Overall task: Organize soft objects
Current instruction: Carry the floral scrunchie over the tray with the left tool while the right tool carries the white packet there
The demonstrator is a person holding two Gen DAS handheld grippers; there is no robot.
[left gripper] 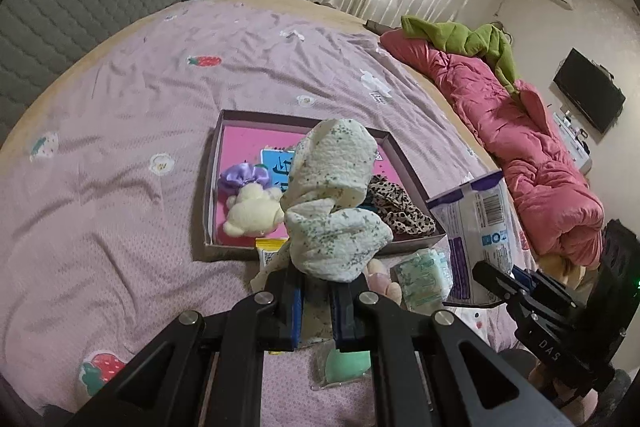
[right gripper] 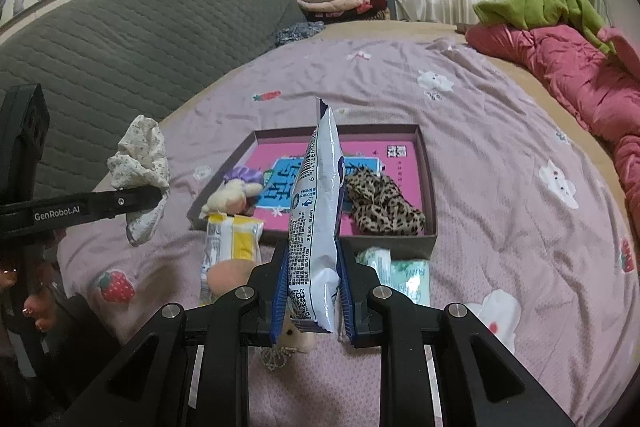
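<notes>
Cloth, a pale flowered piece, hangs bunched from the left gripper, whose fingers are pinched tight on its lower folds; the right gripper has its fingers clamped on a white and blue packet standing on edge. Both loads are held clear above the bed, just in front of the shallow box, which already holds a small plush bear, a purple bow and a leopard-print piece. Placing well likely means carrying each item over the near wall before lowering, aiming for the bare pink floor between bear and leopard print, and releasing one hand at a time so the dangling cloth does not drape over the rim. The yellow packet and green tissue pack lie outside on the bed, near the box
</notes>
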